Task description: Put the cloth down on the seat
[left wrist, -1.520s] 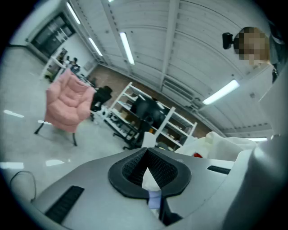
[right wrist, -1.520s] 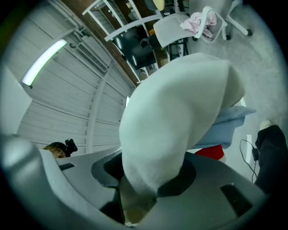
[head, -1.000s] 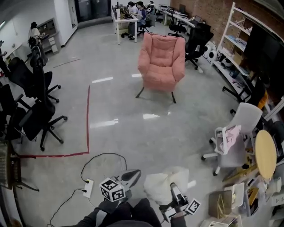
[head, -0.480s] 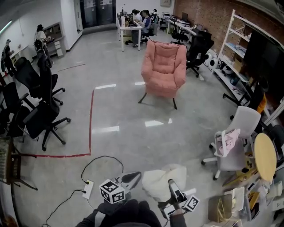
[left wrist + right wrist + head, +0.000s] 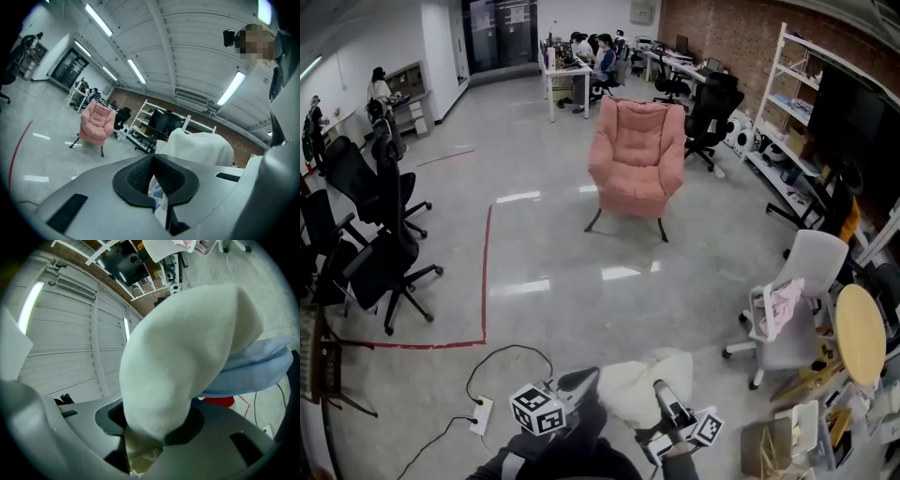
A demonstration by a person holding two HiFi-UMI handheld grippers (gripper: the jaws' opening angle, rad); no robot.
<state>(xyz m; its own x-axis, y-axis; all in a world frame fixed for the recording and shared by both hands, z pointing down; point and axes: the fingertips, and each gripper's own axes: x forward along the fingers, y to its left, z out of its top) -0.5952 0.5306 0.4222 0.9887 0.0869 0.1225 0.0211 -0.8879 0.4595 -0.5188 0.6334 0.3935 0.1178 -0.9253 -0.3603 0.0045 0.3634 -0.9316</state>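
I am looking over an open office with a glossy grey floor (image 5: pixel 572 281), brick at the far wall and desks at the back. From the head view, a pink padded armchair (image 5: pixel 636 159) stands alone well across the floor, its seat bare. A red tape line (image 5: pixel 485 272) runs along the floor to its left, beside black swivel office chairs (image 5: pixel 380 253). A grey swivel chair (image 5: pixel 792 309) stands at the right. At the bottom edge, the cream-white cloth (image 5: pixel 642 380) hangs bunched between my left gripper (image 5: pixel 579 378) and right gripper (image 5: pixel 659 387), far from the armchair.

In the left gripper view, the left gripper (image 5: pixel 157 187) has its black ribbed pads clenched on a thin fold of the cloth (image 5: pixel 201 145), which swells into a white heap just past them. The armchair (image 5: pixel 96 124) shows small, off to the left.

In the right gripper view, the right gripper (image 5: pixel 150 427) is clamped on a thick wad of the cloth (image 5: pixel 183 357), which balloons up over the jaws; a pale blue layer (image 5: pixel 253 371) juts out at the right.
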